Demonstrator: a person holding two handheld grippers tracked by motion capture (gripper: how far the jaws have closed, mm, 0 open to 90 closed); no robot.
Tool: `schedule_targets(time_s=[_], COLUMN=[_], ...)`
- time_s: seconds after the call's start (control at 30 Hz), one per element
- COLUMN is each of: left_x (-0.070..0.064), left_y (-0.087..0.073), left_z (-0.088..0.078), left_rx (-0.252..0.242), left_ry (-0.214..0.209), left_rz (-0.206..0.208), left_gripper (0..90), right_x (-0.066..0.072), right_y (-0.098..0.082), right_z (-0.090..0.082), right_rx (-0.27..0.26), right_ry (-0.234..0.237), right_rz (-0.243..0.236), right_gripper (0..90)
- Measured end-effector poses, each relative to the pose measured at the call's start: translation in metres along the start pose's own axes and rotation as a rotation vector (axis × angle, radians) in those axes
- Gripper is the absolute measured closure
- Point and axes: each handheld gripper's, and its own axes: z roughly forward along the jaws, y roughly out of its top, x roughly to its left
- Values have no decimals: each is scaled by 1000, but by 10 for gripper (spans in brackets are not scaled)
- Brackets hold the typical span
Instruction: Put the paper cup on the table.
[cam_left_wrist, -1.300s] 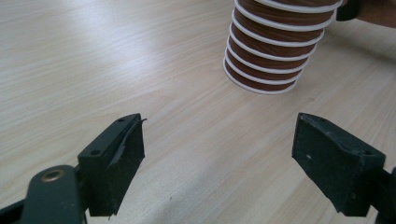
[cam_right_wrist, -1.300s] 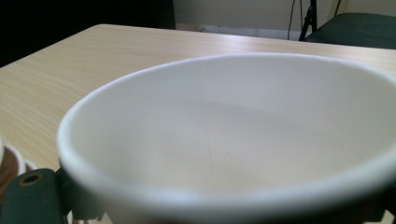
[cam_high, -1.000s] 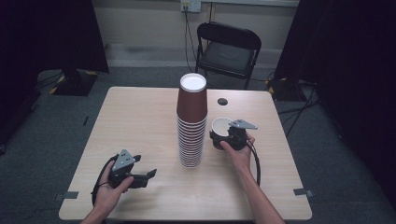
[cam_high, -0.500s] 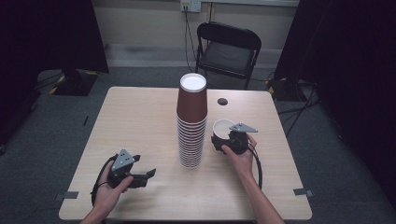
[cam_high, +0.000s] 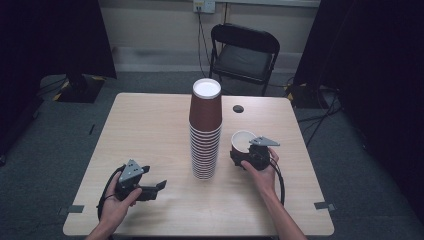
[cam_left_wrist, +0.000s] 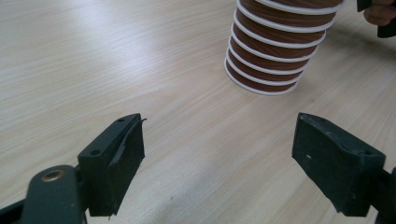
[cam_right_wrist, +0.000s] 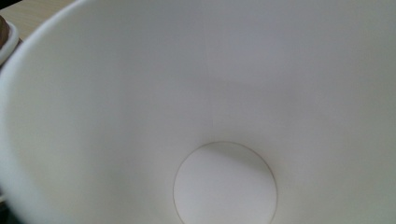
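A tall stack of brown paper cups (cam_high: 205, 135) stands mouth down at the table's middle; its lower rims (cam_left_wrist: 273, 60) lie ahead of my left gripper. My left gripper (cam_high: 156, 190) rests low at the front left, jaws wide open (cam_left_wrist: 217, 158) over bare wood with nothing between them. To the right of the stack, my right gripper (cam_high: 247, 155) holds a single brown cup (cam_high: 243, 141), tilted with its white inside showing. That white inside (cam_right_wrist: 224, 93) hides the right jaws in the right gripper view. These jaws have just been closing on the cup.
The wooden table (cam_high: 150, 130) has a small dark round hole (cam_high: 238, 108) at its back right. A black folding chair (cam_high: 245, 50) stands behind the table. Dark curtains hang at both sides. The right hand (cam_left_wrist: 380, 14) shows beyond the stack.
The single cup and my right gripper have shifted slightly toward the table's front. My left gripper has stayed where it was.
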Motion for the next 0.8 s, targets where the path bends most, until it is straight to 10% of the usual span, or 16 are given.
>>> schedule_targets(time_s=[0.8], left_x=[6], left_y=[0], left_z=[-1], left_rx=[-1], left_ry=[24], left_rz=[-13], left_gripper=[169], right_x=[-6], right_y=[-9], right_z=[-37], right_rx=[27], right_ry=[-11], right_rz=[0], right_gripper=[128])
